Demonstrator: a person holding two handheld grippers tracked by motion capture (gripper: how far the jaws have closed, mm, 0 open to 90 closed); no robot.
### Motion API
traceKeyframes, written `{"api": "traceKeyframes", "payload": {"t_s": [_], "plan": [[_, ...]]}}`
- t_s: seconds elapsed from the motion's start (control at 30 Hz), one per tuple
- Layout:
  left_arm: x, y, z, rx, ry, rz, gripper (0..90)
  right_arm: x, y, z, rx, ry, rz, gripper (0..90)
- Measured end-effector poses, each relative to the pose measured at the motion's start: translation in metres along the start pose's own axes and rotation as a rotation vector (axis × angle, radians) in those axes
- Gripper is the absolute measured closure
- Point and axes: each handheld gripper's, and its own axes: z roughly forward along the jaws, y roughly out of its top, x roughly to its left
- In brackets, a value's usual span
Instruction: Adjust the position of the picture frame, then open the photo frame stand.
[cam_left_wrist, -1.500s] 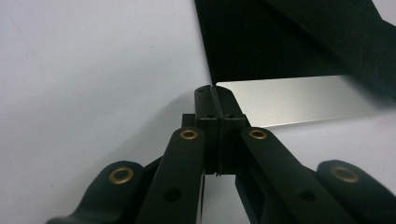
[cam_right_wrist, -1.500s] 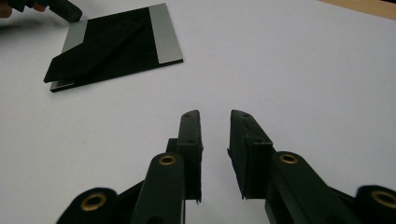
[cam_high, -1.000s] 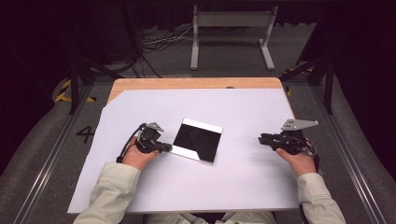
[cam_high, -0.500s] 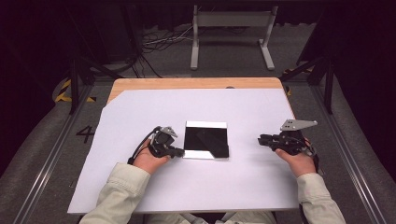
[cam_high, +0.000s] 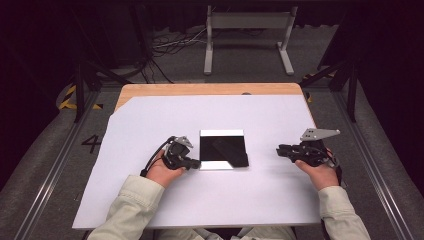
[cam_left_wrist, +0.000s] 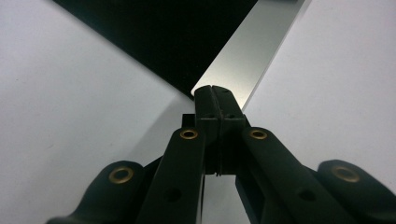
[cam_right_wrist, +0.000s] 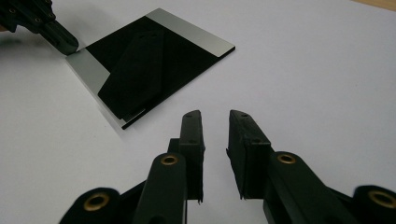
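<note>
A square plate (cam_high: 222, 148) with a glossy black face and silver bands on two edges lies flat in the middle of the white table. My left gripper (cam_high: 196, 163) is shut, and its joined tips touch the plate's near left corner. In the left gripper view the closed tips (cam_left_wrist: 212, 91) rest against the silver corner of the plate (cam_left_wrist: 187, 37). My right gripper (cam_high: 280, 149) rests on the table to the right of the plate, apart from it. Its jaws (cam_right_wrist: 215, 116) stand open with nothing between them, pointing towards the plate (cam_right_wrist: 149, 60) and the left gripper (cam_right_wrist: 70, 46).
The white sheet (cam_high: 200, 205) covers a wooden tabletop (cam_high: 210, 89) whose far edge shows. Beyond the table, a metal stand (cam_high: 247, 30) and cables lie on the dark floor. Rails run along both sides of the table.
My left hand has moved right with its tips against the plate. The plate has turned from a tilted lie to square with the table and shifted slightly right. The right hand stayed still.
</note>
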Motion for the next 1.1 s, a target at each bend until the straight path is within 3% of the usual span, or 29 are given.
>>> {"api": "traceKeyframes", "payload": {"t_s": [0.17, 0.33, 0.5, 0.7, 1.1], "plan": [[0.001, -0.002, 0.000, -0.015, -0.013, 0.010, 90.0, 0.001, 0.001, 0.000, 0.000, 0.002, 0.001, 74.9], [-0.002, -0.001, -0.003, -0.021, 0.005, 0.043, 88.5, 0.002, 0.003, -0.002, -0.004, 0.002, -0.007, 74.8], [0.000, -0.002, -0.016, -0.048, 0.032, 0.082, 85.7, 0.006, 0.006, -0.003, 0.009, 0.018, -0.016, 74.6], [0.004, -0.005, -0.030, -0.093, 0.040, 0.098, 82.3, 0.011, 0.010, -0.002, 0.030, 0.034, -0.039, 74.8], [0.010, -0.008, -0.048, -0.162, 0.072, 0.078, 78.4, 0.018, 0.015, -0.002, 0.045, 0.048, -0.053, 74.6]]}}
